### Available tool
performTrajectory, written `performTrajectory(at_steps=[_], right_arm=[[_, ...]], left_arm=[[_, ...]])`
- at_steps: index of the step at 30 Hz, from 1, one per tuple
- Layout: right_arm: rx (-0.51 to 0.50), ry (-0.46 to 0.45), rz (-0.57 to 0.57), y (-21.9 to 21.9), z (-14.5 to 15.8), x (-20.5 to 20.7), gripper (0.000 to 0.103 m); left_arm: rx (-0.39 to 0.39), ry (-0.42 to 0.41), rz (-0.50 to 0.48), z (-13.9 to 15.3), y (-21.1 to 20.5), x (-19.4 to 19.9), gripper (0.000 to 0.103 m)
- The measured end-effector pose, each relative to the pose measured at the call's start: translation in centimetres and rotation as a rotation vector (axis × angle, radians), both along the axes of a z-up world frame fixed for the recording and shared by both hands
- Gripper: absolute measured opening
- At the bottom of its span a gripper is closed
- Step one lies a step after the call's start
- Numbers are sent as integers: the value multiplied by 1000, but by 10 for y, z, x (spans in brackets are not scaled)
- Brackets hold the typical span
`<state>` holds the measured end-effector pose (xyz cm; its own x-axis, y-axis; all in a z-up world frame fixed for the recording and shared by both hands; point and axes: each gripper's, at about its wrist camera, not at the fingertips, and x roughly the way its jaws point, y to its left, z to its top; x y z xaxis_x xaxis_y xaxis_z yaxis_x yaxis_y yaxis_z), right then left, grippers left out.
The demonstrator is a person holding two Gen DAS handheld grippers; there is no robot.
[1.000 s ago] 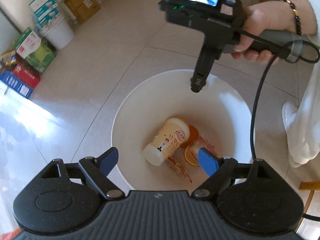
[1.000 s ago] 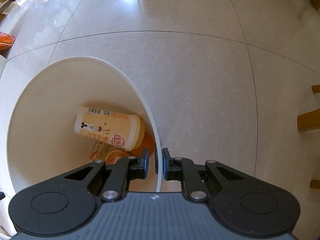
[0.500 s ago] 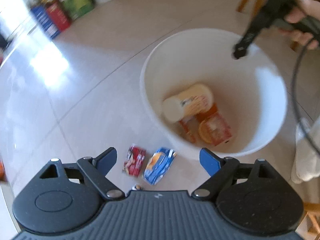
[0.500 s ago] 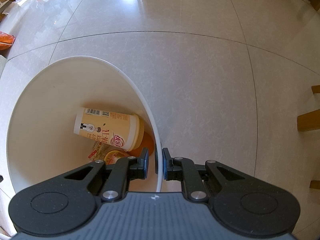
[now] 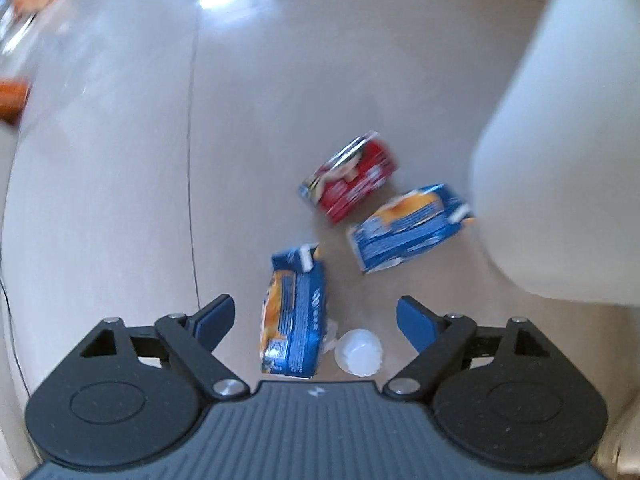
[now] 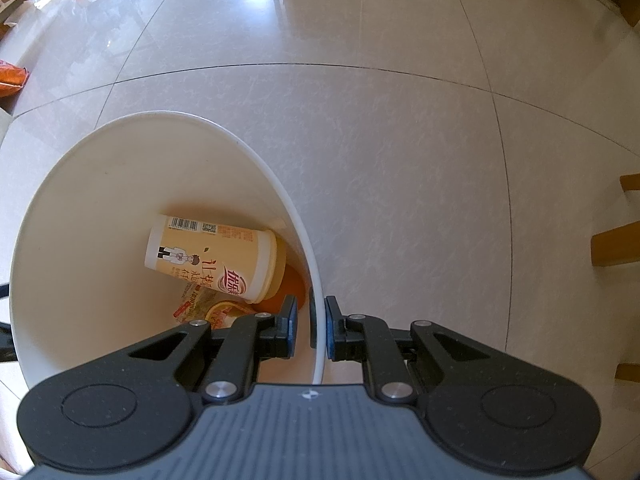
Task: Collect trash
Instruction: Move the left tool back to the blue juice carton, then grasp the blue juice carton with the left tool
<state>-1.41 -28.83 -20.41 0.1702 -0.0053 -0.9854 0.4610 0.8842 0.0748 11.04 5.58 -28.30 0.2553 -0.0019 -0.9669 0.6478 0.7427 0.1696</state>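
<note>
In the left wrist view, a blue snack packet point(image 5: 294, 316) lies on the floor tiles just beneath my left gripper point(image 5: 314, 308). The jaws stand wide and are closing, with no pad touching the packet. A white crumpled lump point(image 5: 359, 352) sits beside it. Further off lie a second blue packet point(image 5: 408, 228) and a red packet point(image 5: 350, 186), next to the white bin point(image 5: 560, 160). My right gripper point(image 6: 312, 322) is shut on the bin's rim point(image 6: 276, 184). Inside the bin lie a beige cup point(image 6: 216, 258), something orange point(image 6: 294, 284) and a wrapper point(image 6: 200, 304).
An orange packet point(image 5: 12, 96) lies at the far left of the floor, and the right wrist view shows an orange bag point(image 6: 12, 78). Wooden furniture legs point(image 6: 616, 246) stand at the right. The left wrist picture is blurred by motion.
My left gripper swung off the bin's mouth, rolled and dropped toward the floor; the packets beside the bin now fill its view. The right gripper kept still on the rim.
</note>
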Motion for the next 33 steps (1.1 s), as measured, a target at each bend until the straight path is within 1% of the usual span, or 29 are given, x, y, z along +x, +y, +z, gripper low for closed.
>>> performTrajectory(at_steps=[3,5,10,13,14,15,18,21,24,28,32,33], right_arm=[[-6,0,4,1,0,0,17],[-6,-1,5,1,0,0,17],[1,-1,0,-1,1,0,17],[0,-1,1,-1,1,0,17],[-1,-1,3,-1,1,0,17],[-1,-1,2,-1,1,0,16],[-3,0,4,0,1,1,16],[-5,0,4,0,1,1,17],[-5,0,3,0,1,1,17],[-6,-1,4,1,1,0,17],[-8,-3,6,1,1,0,17],[-9,-3,5,1,0,0,17]], left_arm=[[-36,37,88,-22,11,7,87],[-34,38,112,-34,16,9,87],[1,17,97,-55,15,16,87],[11,24,84,-67,15,21,86],[17,25,82,-70,15,23,84],[22,27,86,-72,16,24,79],[13,55,105,-78,20,29,74],[14,56,109,-81,24,30,71],[1,63,113,-84,27,33,63],[3,83,140,-90,31,38,62],[18,66,118,-95,30,39,62],[20,67,119,-96,30,39,61]])
